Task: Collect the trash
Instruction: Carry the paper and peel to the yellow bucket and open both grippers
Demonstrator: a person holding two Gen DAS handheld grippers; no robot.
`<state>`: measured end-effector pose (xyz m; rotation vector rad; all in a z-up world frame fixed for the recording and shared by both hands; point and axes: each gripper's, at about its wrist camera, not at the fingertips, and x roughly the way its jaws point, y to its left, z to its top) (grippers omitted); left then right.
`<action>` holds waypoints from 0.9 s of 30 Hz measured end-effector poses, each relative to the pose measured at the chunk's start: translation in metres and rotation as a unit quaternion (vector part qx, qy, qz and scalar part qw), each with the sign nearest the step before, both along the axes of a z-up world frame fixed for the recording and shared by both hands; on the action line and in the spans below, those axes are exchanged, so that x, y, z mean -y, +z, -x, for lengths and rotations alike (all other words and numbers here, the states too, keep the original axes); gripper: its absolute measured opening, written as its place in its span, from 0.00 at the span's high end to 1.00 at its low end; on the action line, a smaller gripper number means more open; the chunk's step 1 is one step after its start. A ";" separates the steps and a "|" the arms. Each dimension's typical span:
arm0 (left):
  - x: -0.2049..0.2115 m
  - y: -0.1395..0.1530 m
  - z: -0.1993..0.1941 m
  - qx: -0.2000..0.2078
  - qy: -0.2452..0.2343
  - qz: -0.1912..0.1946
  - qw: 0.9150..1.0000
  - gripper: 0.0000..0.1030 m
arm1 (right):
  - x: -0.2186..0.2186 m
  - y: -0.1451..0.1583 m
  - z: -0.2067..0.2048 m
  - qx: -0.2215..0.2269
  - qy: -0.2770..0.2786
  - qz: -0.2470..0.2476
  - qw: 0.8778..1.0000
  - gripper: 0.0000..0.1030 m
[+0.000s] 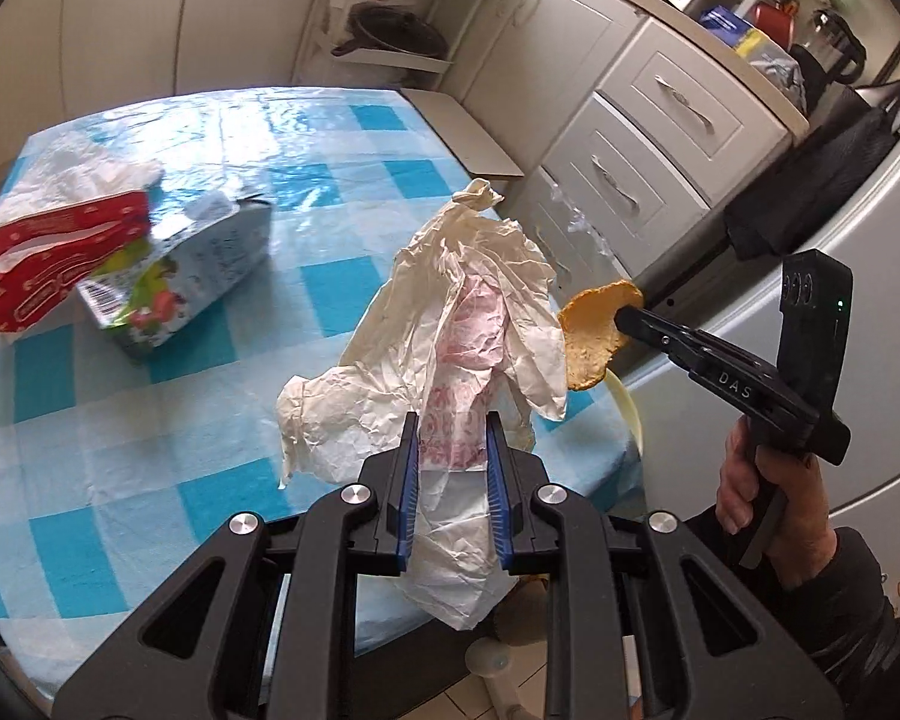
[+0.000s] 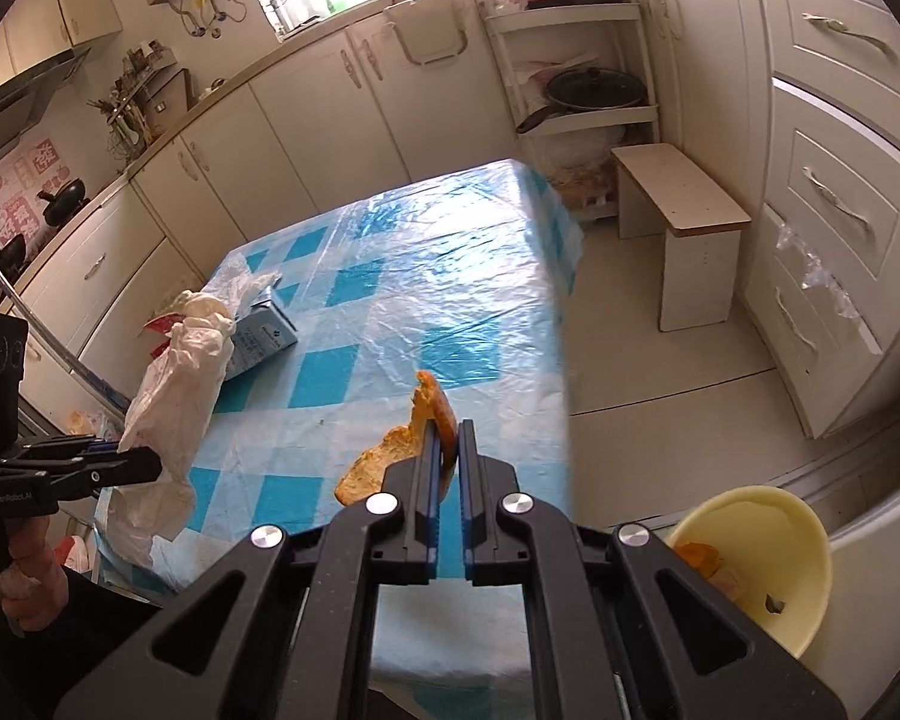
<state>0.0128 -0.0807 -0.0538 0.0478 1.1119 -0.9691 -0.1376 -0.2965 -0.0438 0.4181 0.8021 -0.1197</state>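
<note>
My left gripper [image 1: 452, 429] is shut on a crumpled white paper wrapper [image 1: 450, 312] with red print and holds it above the table's near right corner; it also shows in the right wrist view [image 2: 174, 384]. My right gripper [image 2: 448, 429] is shut on an orange peel [image 2: 390, 456], held above the table's right edge; the peel also shows in the left wrist view [image 1: 594, 336]. A yellow bin [image 2: 768, 546] with peel inside stands on the floor to the right. A crushed juice carton [image 1: 180, 276], a red-and-white wrapper [image 1: 60, 252] and a white plastic bag [image 1: 72, 174] lie at the table's left.
The table has a blue-and-white checked cloth [image 2: 426, 276]. White drawers [image 2: 840, 204] and a small white stool [image 2: 684, 210] stand to the right. Cabinets [image 2: 330, 120] line the far wall. A shelf rack with a pan [image 2: 594, 90] stands behind the table.
</note>
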 end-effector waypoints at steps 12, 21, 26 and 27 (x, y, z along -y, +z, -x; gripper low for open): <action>0.139 -0.009 0.072 0.015 -0.090 0.002 0.996 0.82 | 0.091 -0.018 0.089 -0.041 -0.123 0.021 0.991 0.94; 0.234 -0.052 0.119 -0.020 -0.109 -0.020 0.994 0.82 | 0.130 -0.039 0.119 -0.099 -0.188 0.021 0.977 0.94; 0.266 -0.079 0.136 -0.030 -0.109 -0.050 0.992 0.80 | 0.138 -0.047 0.121 -0.128 -0.200 0.026 0.971 0.83; 0.271 -0.085 0.137 -0.031 -0.107 -0.057 0.992 0.75 | 0.139 -0.047 0.124 -0.126 -0.207 0.029 0.970 0.69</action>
